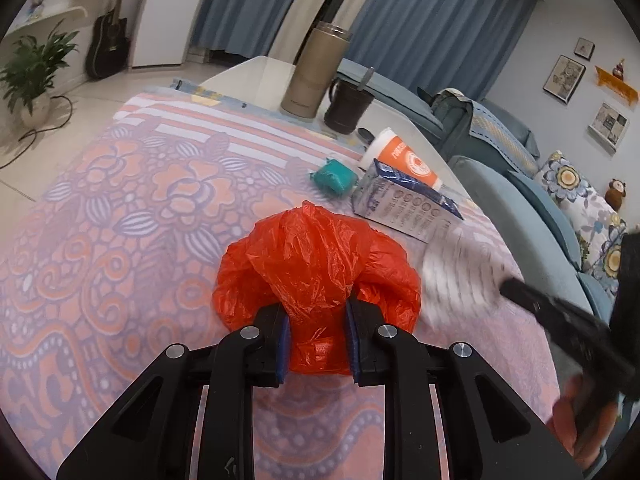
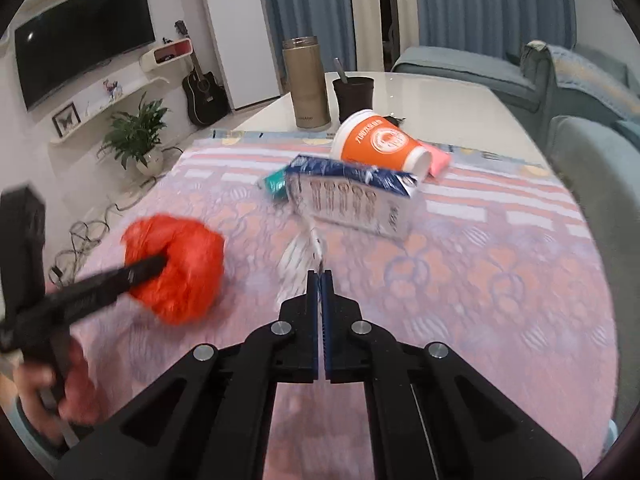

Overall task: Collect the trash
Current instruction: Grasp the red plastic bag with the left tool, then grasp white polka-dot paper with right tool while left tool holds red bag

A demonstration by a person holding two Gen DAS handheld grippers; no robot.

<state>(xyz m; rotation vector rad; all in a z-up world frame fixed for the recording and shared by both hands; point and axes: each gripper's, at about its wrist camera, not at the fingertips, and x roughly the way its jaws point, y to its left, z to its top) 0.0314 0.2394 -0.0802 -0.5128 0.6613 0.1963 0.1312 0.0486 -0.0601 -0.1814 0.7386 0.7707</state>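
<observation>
My left gripper [image 1: 318, 310] is shut on a crumpled red plastic bag [image 1: 316, 264] resting on the patterned tablecloth [image 1: 120, 208]; the bag also shows in the right wrist view [image 2: 176, 264]. My right gripper [image 2: 320, 276] is shut on a blurred clear plastic wrapper [image 2: 298, 256], also seen as a pale blur in the left wrist view [image 1: 460, 276]. Beyond lie a blue-and-white carton [image 2: 352, 200] on its side, a tipped orange paper cup [image 2: 380, 144], a teal wad [image 1: 334, 178] and a pink item [image 2: 438, 162].
A tan thermos [image 1: 316, 72] and a dark mug with a spoon [image 1: 348, 106] stand on the white table [image 2: 440, 104] past the cloth. Blue sofas [image 1: 532, 216] run along the right. A plant, guitar and cables are on the floor at the left.
</observation>
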